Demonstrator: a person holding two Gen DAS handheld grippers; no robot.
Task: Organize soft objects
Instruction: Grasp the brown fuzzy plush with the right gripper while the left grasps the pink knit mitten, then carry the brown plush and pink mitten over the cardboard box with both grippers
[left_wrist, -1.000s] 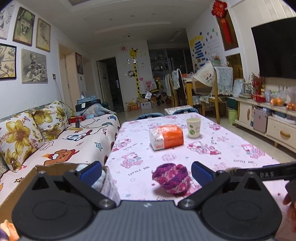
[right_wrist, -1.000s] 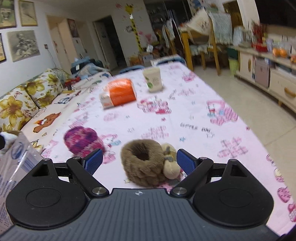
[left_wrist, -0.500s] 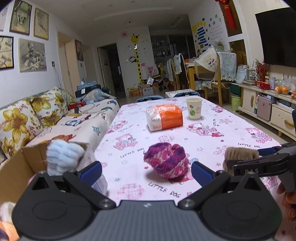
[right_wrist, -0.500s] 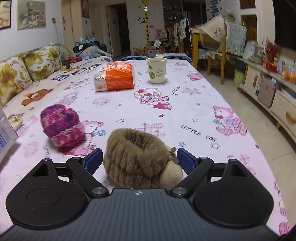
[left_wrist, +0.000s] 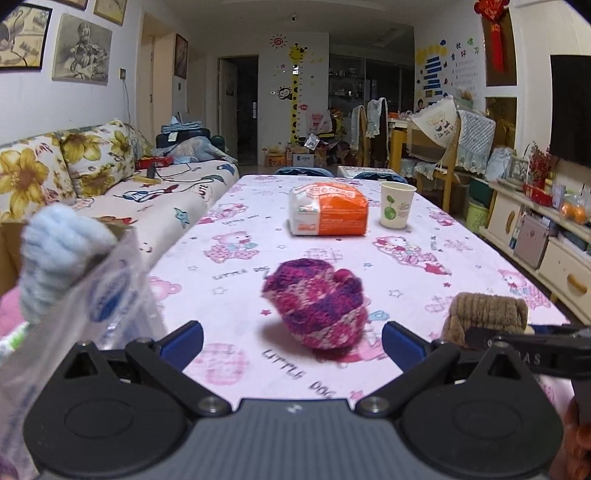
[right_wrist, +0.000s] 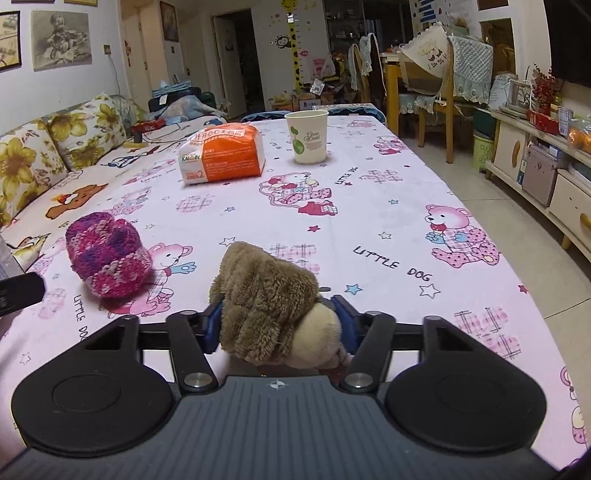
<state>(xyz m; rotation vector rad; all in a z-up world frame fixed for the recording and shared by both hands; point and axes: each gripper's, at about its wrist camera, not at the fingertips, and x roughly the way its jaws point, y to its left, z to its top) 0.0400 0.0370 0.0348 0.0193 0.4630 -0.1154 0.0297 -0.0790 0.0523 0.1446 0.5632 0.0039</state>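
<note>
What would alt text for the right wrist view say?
The right gripper, its jaws just closing, clamps a brown plush toy over a pink tablecloth. A purple knitted hat lies left.

Ahead of my left gripper (left_wrist: 292, 339) the tablecloth (left_wrist: 461, 243) lies bare only as far as the purple knitted hat (left_wrist: 317, 302) at twelve o'clock. Beyond it the orange packet (left_wrist: 328, 210) and paper cup (left_wrist: 397, 205) stand close together. A plastic bag (left_wrist: 92, 314) crowds nine o'clock; the brown plush (left_wrist: 484, 314) blocks three o'clock. Open cloth runs at one o'clock.
</note>
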